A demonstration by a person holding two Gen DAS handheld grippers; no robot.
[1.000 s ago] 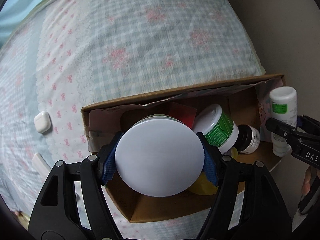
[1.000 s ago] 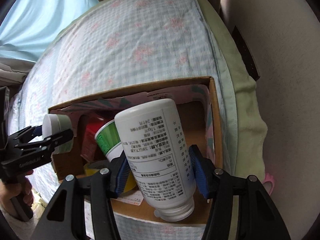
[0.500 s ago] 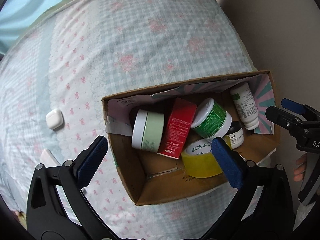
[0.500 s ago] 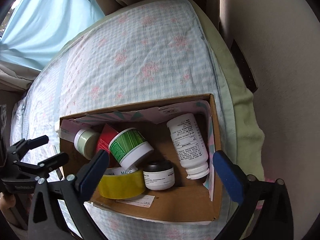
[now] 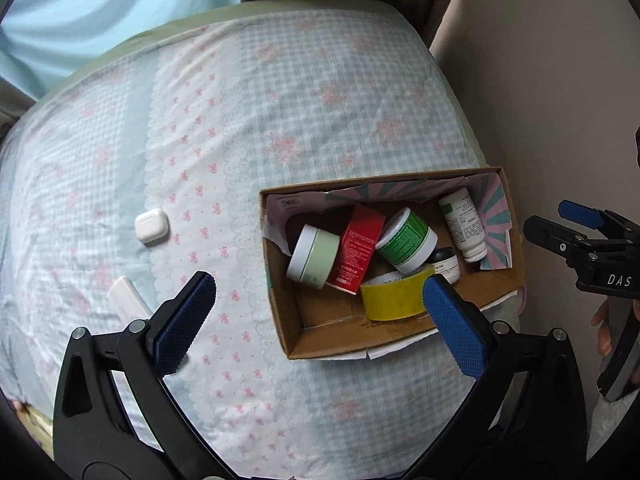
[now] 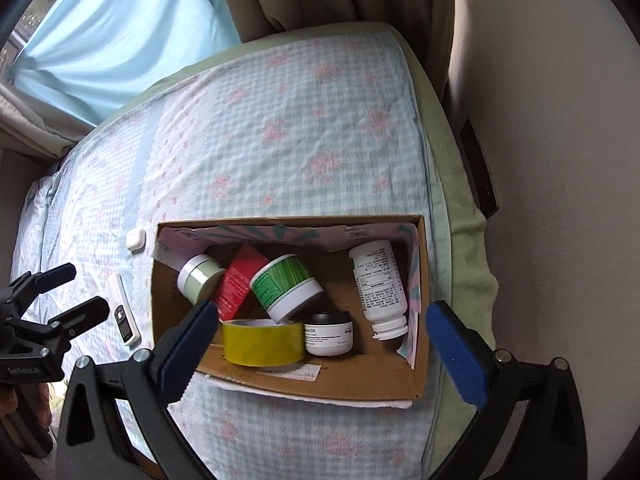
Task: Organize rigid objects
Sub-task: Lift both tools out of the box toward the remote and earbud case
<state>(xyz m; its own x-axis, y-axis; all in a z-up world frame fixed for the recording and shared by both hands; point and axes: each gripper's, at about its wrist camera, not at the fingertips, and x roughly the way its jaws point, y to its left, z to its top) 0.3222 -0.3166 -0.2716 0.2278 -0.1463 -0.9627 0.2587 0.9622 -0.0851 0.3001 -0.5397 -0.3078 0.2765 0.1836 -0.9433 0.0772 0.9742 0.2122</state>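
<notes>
Both the left gripper (image 5: pixel 316 300) and right gripper (image 6: pixel 320 336) hover wide open and empty above the cardboard box (image 6: pixel 280 384) on the bed, jars and bottle inside; judged next: fetching the earbud case (image 5: pixel 151 225) lying left

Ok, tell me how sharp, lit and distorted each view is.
Left wrist: soft, even light, no glare; fisheye bends the bed; the cardboard box is sharp. Right wrist: brightest at the blue curtain; the white bottle label is too small to read.
</notes>
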